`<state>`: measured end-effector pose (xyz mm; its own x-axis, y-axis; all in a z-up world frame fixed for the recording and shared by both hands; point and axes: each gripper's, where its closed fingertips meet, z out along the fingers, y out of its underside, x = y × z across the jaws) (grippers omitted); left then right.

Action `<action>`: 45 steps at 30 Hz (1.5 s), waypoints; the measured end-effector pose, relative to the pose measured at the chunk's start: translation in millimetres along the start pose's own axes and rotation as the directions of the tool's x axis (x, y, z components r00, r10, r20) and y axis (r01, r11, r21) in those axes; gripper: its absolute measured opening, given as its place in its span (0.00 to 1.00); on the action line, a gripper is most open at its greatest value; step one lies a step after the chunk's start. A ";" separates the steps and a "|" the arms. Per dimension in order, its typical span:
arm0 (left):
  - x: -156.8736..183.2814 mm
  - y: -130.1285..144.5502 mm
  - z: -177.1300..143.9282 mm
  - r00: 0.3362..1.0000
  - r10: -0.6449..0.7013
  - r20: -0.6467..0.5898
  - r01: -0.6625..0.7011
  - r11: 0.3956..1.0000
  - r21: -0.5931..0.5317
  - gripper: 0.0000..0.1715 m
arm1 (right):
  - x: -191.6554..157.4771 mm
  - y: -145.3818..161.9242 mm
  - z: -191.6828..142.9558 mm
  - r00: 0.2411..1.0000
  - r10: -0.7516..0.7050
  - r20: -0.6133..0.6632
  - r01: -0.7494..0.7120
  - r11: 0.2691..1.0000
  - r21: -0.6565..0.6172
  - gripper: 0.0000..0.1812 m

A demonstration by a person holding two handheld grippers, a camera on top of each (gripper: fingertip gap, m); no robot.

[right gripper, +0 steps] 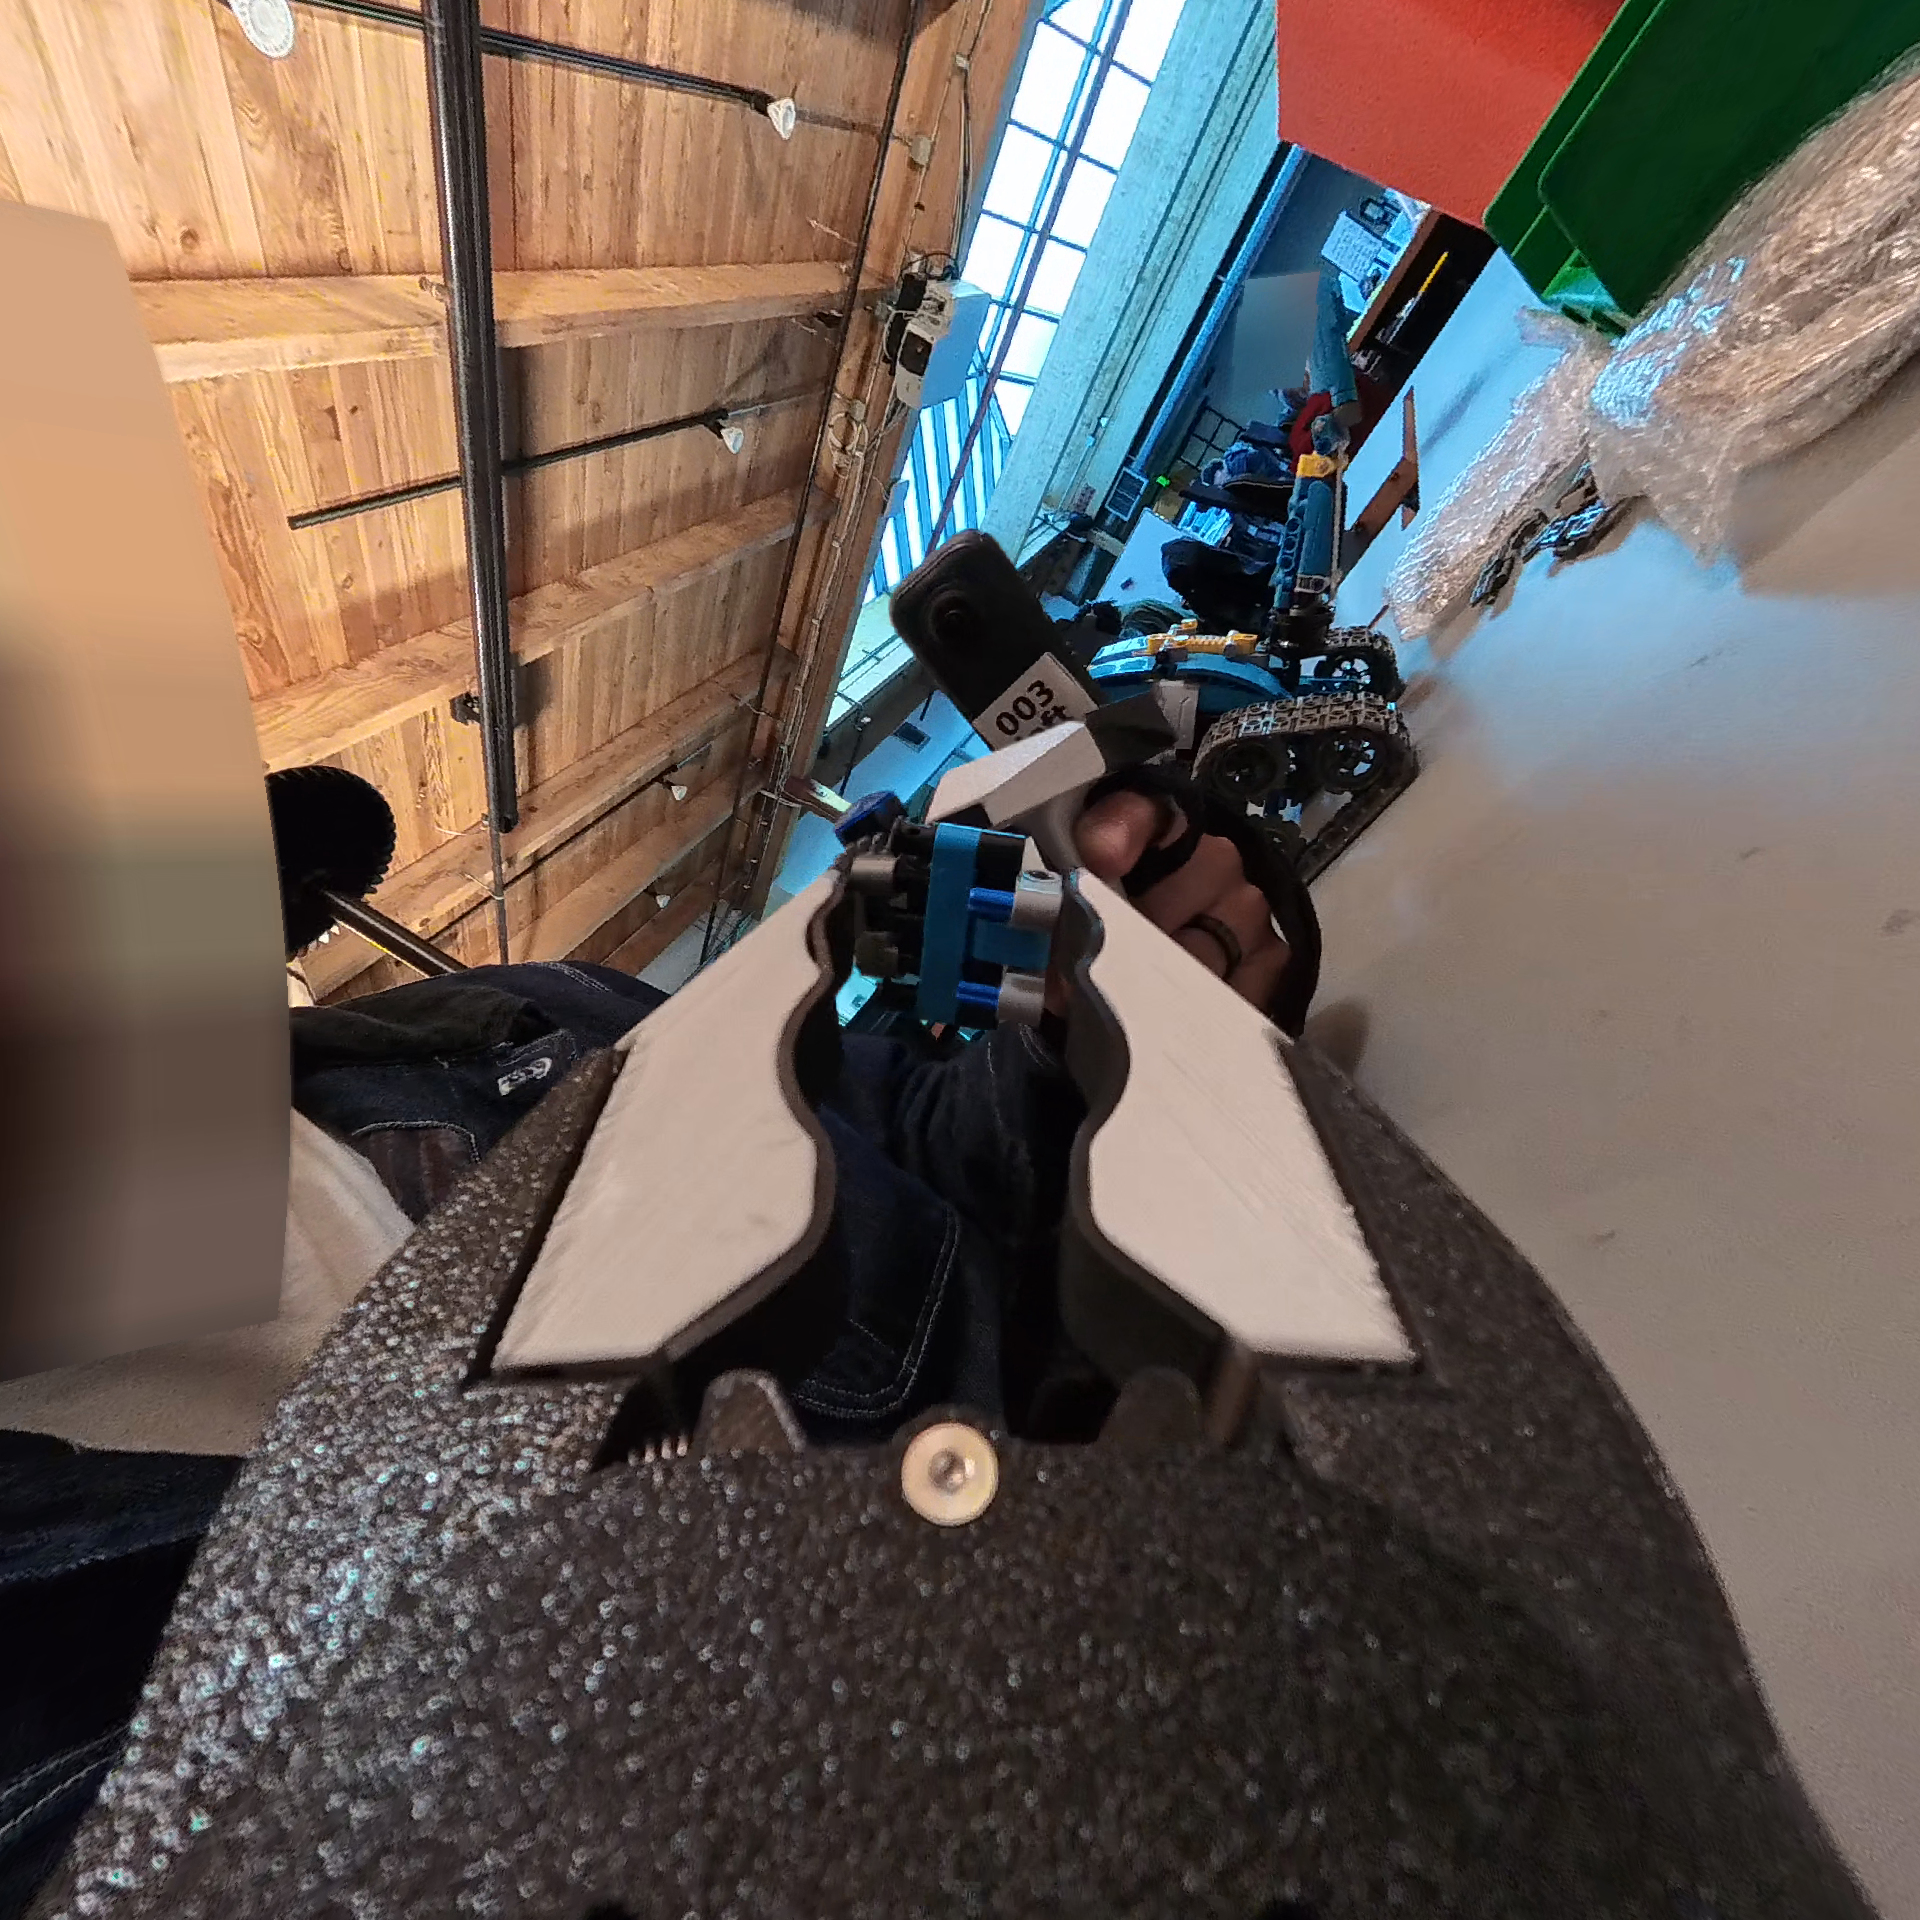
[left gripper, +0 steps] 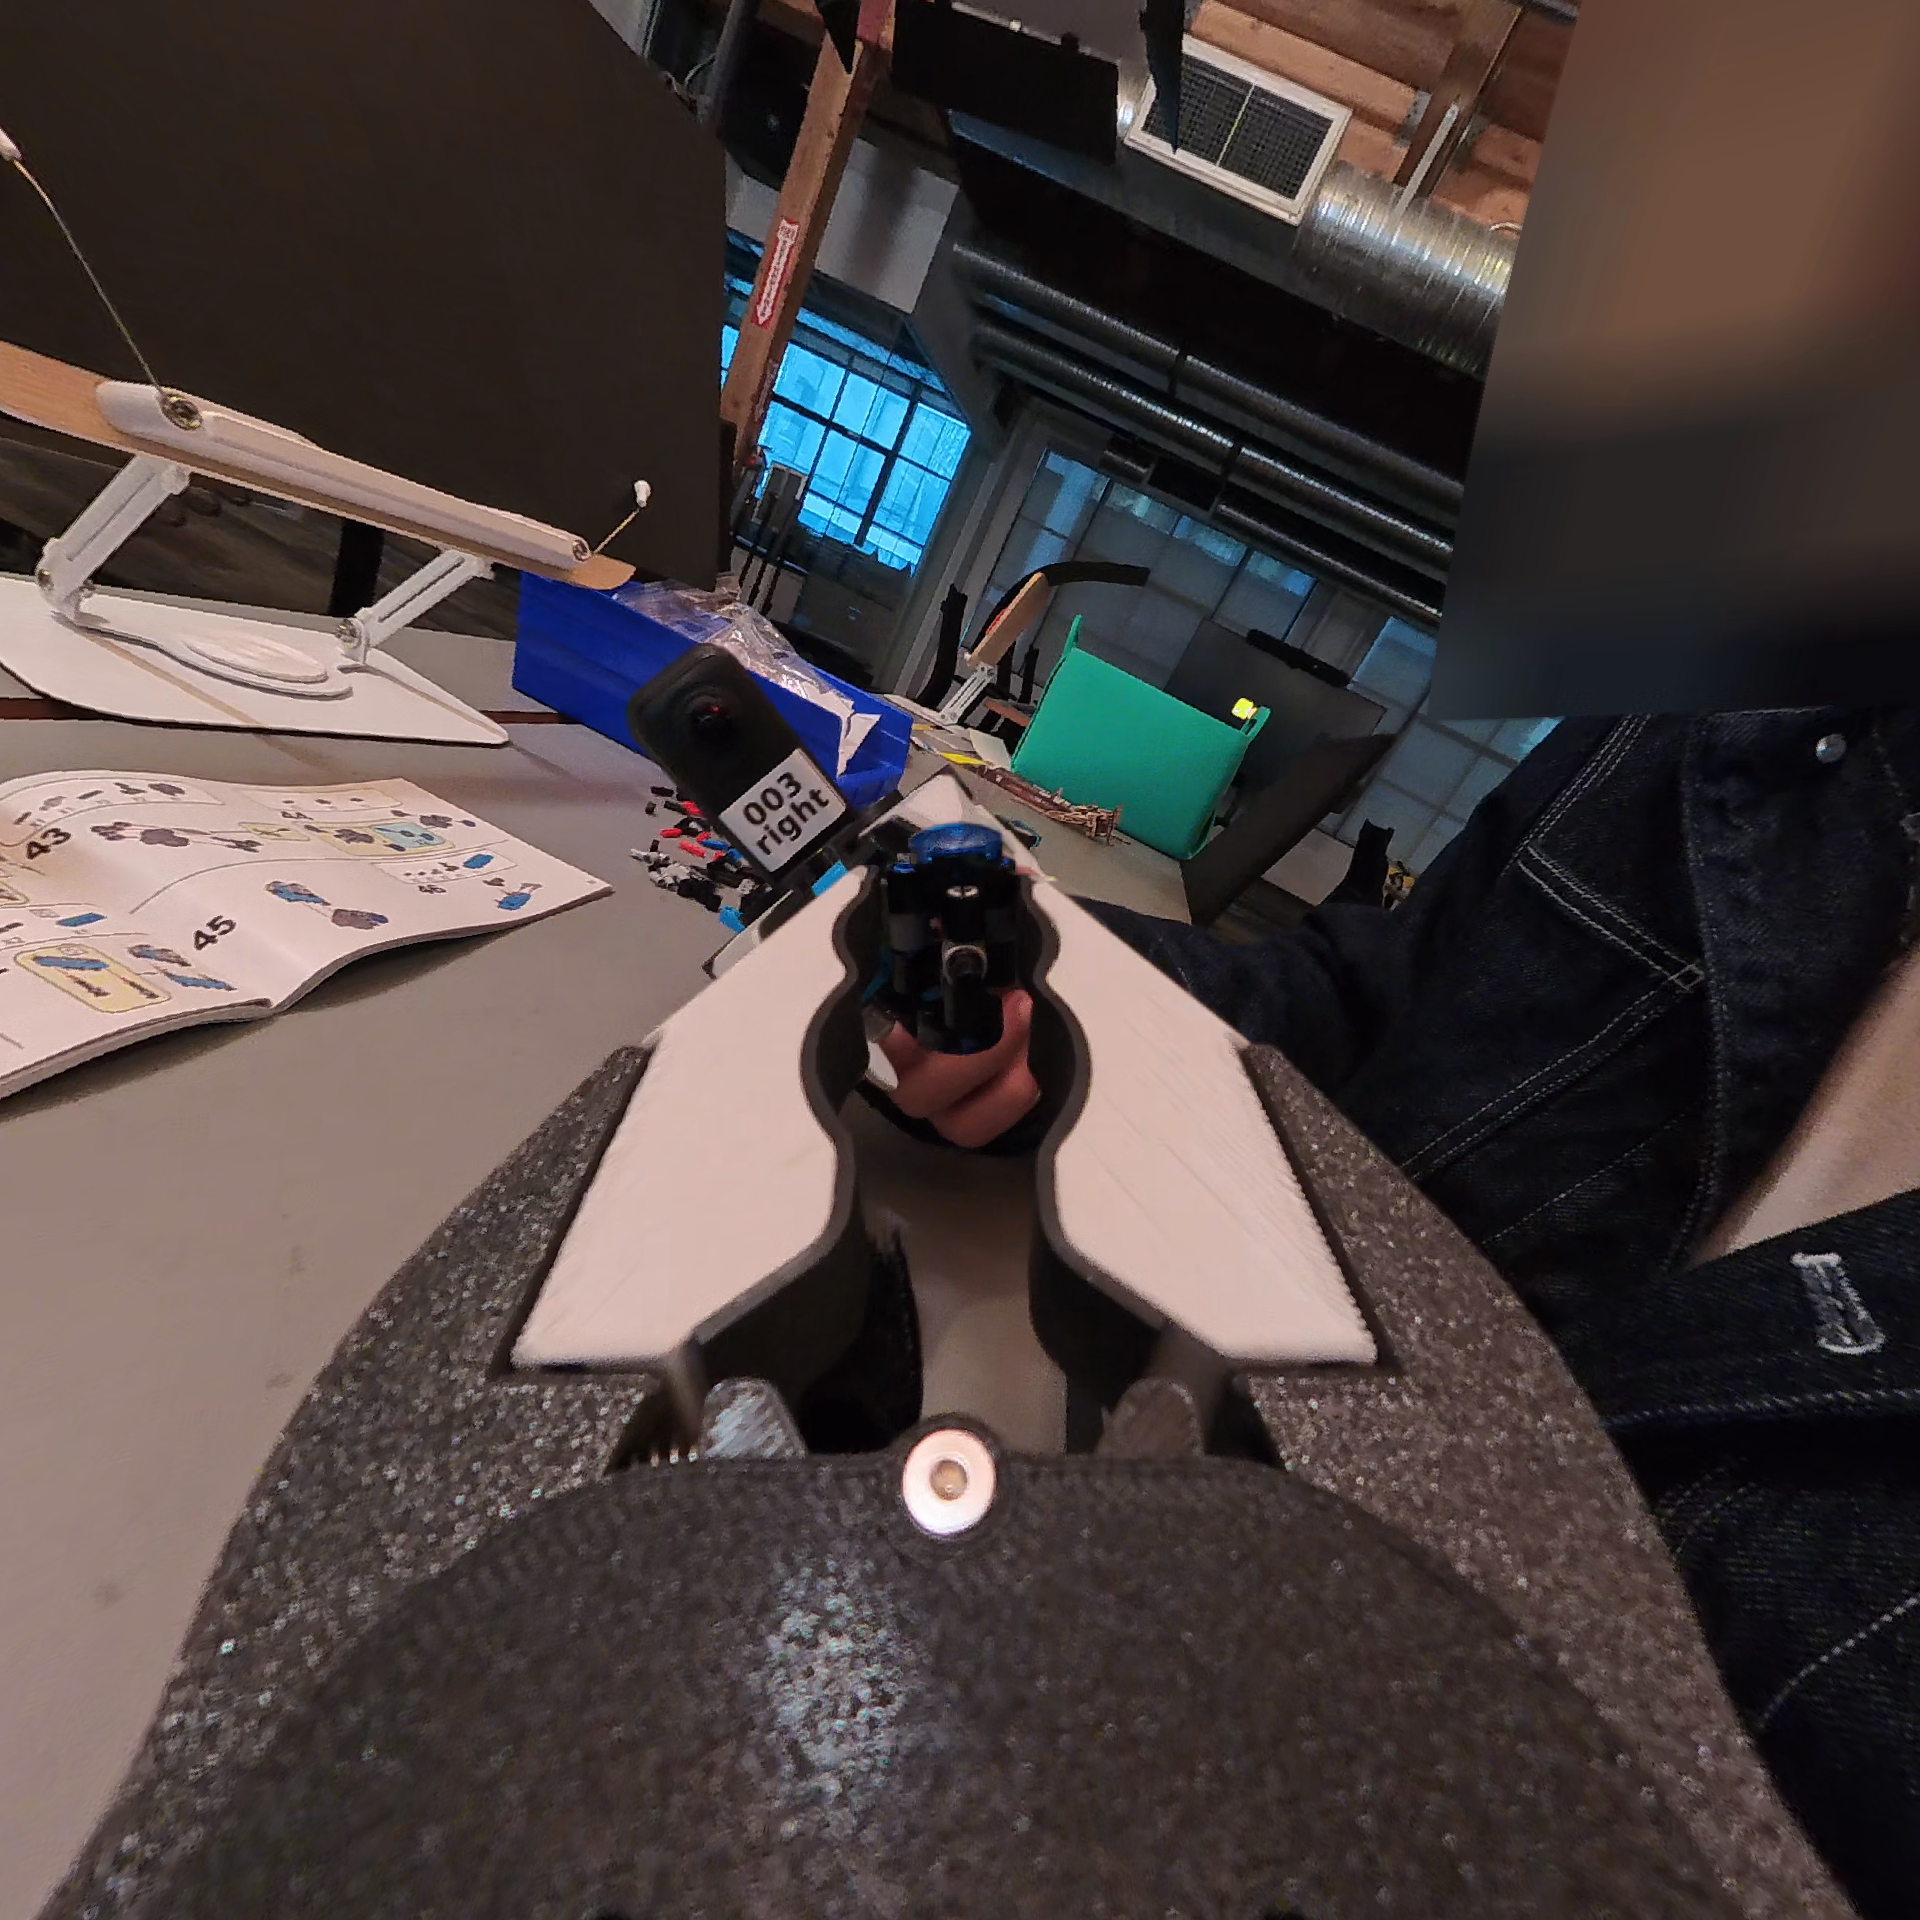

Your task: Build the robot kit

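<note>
A small black and blue brick assembly [left gripper: 951, 940] is held in the air between both grippers. My left gripper [left gripper: 954, 883] is shut on it, with the assembly wedged between the tips of its grey fingers. My right gripper [right gripper: 956, 899] is shut on the same assembly [right gripper: 961, 920] from the opposite side. The right gripper's body and black camera [left gripper: 717, 727] show just behind the assembly in the left wrist view. The left gripper's camera [right gripper: 966, 623] and the hand holding that gripper [right gripper: 1195, 894] show in the right wrist view.
An open instruction booklet [left gripper: 260, 904] lies on the grey table [left gripper: 364, 1195], with a white folding stand [left gripper: 260, 520], a blue bin [left gripper: 623, 655], a green bin [left gripper: 1132, 769] and loose small parts [left gripper: 681, 842] behind. A tracked brick vehicle [right gripper: 1299, 727] and plastic bags [right gripper: 1714, 364] sit on the table. Both grippers' tips are close together, under 4 cm apart.
</note>
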<state>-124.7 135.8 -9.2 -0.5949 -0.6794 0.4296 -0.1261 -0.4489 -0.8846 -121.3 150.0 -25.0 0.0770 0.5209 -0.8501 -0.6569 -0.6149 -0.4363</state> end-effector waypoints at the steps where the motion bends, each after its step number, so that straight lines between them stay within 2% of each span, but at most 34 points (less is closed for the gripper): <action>1: -0.7 0.9 0.2 1.000 0.007 0.008 -0.007 1.000 -0.005 0.15 | 1.3 0.1 -0.2 1.000 0.007 -0.003 -0.007 1.000 0.001 0.22; 6: -1.8 3.1 -0.2 1.000 0.007 0.013 -0.007 1.000 -0.019 0.15 | 3.1 0.6 -1.1 1.000 -0.008 -0.018 0.008 1.000 -0.001 0.21; 8: -3.6 5.2 -0.4 1.000 0.002 0.025 -0.001 1.000 -0.031 0.15 | 5.1 0.3 -2.4 0.998 -0.053 -0.046 0.053 0.999 -0.008 0.21; 9: -5.3 7.7 -0.1 0.999 -0.015 0.028 0.016 0.999 -0.041 0.15 | 5.1 -0.8 -3.7 0.995 -0.080 -0.056 0.080 0.997 -0.007 0.17; 15: -2.9 5.9 -0.8 0.998 -0.065 -0.009 0.065 0.998 -0.028 0.15 | -0.5 -1.6 -2.7 0.961 -0.256 -0.101 0.253 0.966 -0.043 0.17; 19: -3.3 1.7 -2.1 1.000 -0.019 0.012 0.019 1.000 -0.018 0.14 | -0.8 -3.7 -0.7 0.979 -0.184 -0.086 0.182 0.983 -0.031 0.18; 21: -5.1 -0.9 -4.7 1.000 -0.025 0.018 0.025 1.000 -0.004 0.14 | 4.2 -0.4 -3.3 0.976 -0.190 -0.107 0.184 0.981 -0.063 0.27; 22: -6.4 -2.1 -6.2 0.999 -0.030 0.023 0.030 1.000 0.004 0.14 | 4.3 2.5 -3.7 0.977 -0.187 -0.100 0.179 0.980 -0.081 0.28; 29: -8.4 -0.1 -7.4 0.999 -0.011 0.043 0.011 1.000 -0.007 0.14 | 4.3 7.1 -0.9 0.989 -0.128 -0.070 0.122 0.989 -0.083 0.20; 33: -8.3 1.8 -5.8 0.999 0.013 0.051 -0.012 1.000 -0.019 0.15 | 6.4 9.2 -1.4 0.995 -0.081 -0.054 0.077 0.994 -0.081 0.19; 35: -6.9 3.0 -5.6 0.999 0.007 0.040 -0.006 1.000 -0.021 0.15 | 6.1 10.9 -1.7 0.992 -0.112 -0.064 0.106 0.989 -0.099 0.18; 37: -7.2 4.8 -5.2 0.999 0.005 0.041 -0.004 1.000 -0.027 0.15 | 7.2 10.3 -3.9 0.973 -0.205 -0.104 0.191 0.973 -0.126 0.17; 39: -5.6 5.4 -4.9 0.999 -0.034 0.018 0.035 0.999 -0.029 0.15 | 5.2 8.7 -5.2 0.903 -0.404 -0.147 0.376 0.908 -0.184 0.17; 41: -10.0 13.1 -5.6 0.987 -0.160 -0.002 0.159 0.985 -0.062 0.14 | 10.1 8.3 -10.6 0.720 -0.666 -0.195 0.591 0.736 -0.329 0.18; 43: -11.8 21.0 -4.1 0.951 -0.307 -0.040 0.302 0.949 -0.090 0.13 | 12.4 9.2 -16.4 0.441 -0.884 -0.156 0.761 0.460 -0.457 0.18; 45: -12.6 26.7 -2.8 0.916 -0.396 -0.063 0.388 0.915 -0.113 0.13 | 11.9 10.8 -19.1 0.124 -0.990 -0.071 0.837 0.143 -0.528 0.18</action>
<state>-122.8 134.0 -38.7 -0.5451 -0.4082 0.7323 -0.4356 -0.6084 -0.6634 -113.1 138.2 -45.4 0.7127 0.6316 0.3053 0.3665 0.0359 -0.9297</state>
